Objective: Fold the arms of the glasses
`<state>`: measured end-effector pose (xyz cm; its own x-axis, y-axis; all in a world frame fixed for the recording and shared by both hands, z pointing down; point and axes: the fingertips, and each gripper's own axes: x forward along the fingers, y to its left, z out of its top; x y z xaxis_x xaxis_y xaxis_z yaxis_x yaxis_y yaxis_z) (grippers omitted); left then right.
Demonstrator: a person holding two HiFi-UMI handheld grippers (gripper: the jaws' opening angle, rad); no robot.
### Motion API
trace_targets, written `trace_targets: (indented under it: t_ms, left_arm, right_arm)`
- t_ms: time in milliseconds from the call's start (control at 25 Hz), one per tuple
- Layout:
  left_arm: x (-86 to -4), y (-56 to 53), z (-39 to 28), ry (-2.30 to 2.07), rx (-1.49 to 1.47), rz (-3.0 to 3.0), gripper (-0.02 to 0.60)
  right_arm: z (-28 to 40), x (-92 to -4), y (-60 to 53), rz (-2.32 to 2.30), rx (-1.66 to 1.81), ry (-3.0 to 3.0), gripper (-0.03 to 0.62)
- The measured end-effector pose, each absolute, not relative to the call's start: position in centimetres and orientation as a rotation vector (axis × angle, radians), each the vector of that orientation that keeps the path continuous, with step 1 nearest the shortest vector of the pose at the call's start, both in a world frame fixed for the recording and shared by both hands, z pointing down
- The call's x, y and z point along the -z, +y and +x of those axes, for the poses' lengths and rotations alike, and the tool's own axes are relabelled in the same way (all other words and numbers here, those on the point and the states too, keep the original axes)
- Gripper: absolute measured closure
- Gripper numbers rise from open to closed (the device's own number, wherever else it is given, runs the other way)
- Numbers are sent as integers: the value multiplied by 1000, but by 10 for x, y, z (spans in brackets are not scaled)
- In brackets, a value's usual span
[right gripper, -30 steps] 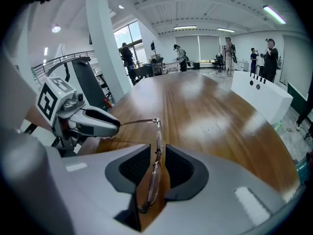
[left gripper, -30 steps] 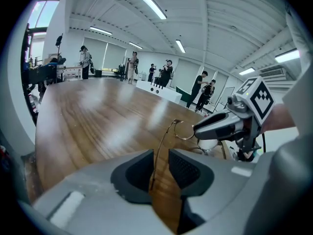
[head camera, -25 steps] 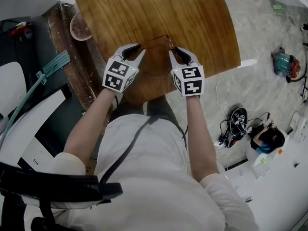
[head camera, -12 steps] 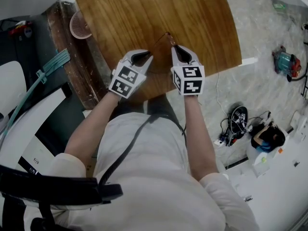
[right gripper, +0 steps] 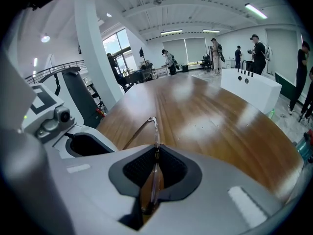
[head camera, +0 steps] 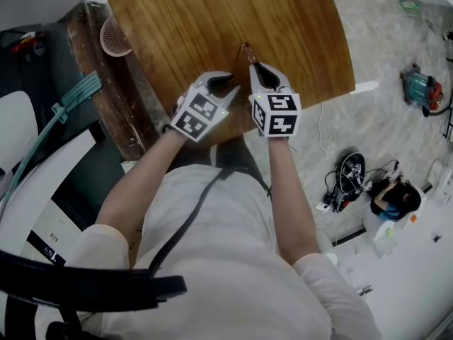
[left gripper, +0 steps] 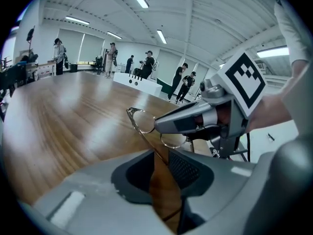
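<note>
The right gripper (right gripper: 155,151) has its jaws pressed together on the thin-rimmed glasses (right gripper: 155,131), which stand edge-on and poke out just past the jaws. One arm (right gripper: 137,133) slants down to the left of the gripper's tips. Beyond the gripper stretches a wooden table (right gripper: 210,116), with people (right gripper: 257,53) standing far behind.

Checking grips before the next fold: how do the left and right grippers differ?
On the left gripper the jaws are opening, the temple arm loose between them; the right gripper is shut on the glasses. The left gripper angles toward the right gripper, which points straight ahead. Both are over the wooden table.
</note>
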<state>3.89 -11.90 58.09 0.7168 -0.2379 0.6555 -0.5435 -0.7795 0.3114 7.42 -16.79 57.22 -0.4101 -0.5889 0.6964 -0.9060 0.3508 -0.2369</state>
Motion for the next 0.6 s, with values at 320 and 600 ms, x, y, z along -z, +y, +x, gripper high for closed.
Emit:
trace_targets:
  t_ms: [320,600]
  left_arm:
    - [-580,-114,54,-467,-862,2464,454]
    - [-588,-111,59,-401,-909,2443,446]
  right_arm:
    - [68,-570,-166,1268,-861,-2173,565]
    - [50,-566,-161,1177,-775,-2216,566]
